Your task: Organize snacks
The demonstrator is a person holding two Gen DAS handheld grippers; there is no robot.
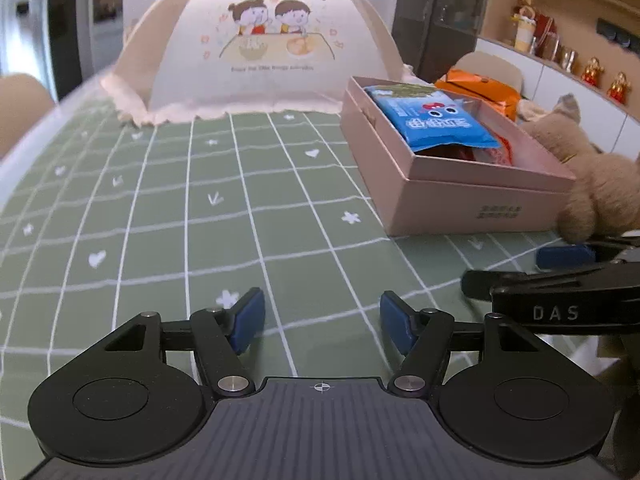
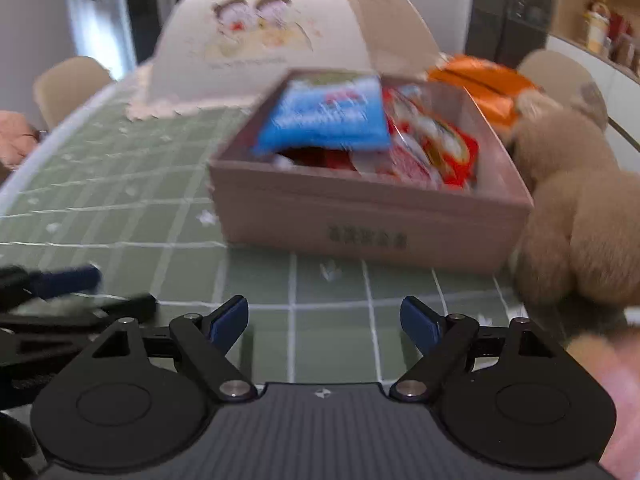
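Blue rubber pads face each other across a wide gap on the left gripper [image 1: 322, 322], jaws spread with nothing but tablecloth between them; the tool is tilted downward over the green checked tablecloth [image 1: 168, 216]. The right gripper [image 2: 324, 322] stands the same way, its blue pads parted and empty, angled down at the cloth just short of the pink cardboard box [image 2: 360, 216]. From the left wrist view the right gripper's black finger crosses the right edge, and the white letters "DAS" can be read on it. In the box lie the snacks: a blue snack packet [image 1: 434, 116] on top with cartoon eyes and white characters too blurred to read, and beside it red snack packets [image 2: 432, 148] piled against the far wall. Small dark print sits on the box's near wall, unreadable. A tan plush toy [image 2: 580, 200] leans against the box's right side, touching it. Behind the box lies an orange packet [image 1: 484, 92]. Farther back stands a white mesh food cover [image 1: 260, 40] showing two cartoon children over bowls and large Chinese characters ending in an exclamation mark.
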